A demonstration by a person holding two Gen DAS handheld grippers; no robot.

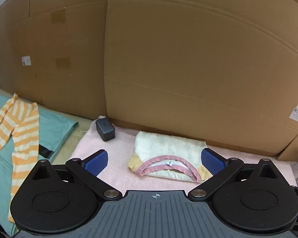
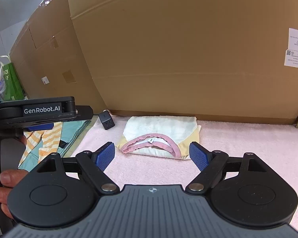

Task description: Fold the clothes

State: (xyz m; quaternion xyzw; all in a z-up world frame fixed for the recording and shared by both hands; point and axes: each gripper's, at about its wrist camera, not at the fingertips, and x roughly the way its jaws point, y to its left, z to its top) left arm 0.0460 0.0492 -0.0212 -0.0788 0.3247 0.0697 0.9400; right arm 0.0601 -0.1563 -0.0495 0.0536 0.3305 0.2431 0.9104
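Hovering wide open and empty, the left gripper and right gripper face a folded cream shirt on pink towel.

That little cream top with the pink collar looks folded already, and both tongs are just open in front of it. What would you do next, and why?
Probably swing the left tongs toward the orange striped garment, which lies unfolded over teal cloth to the left. The cream top already sits as a compact folded bundle on the pink towel. Both the left and the right tongs are open and empty.
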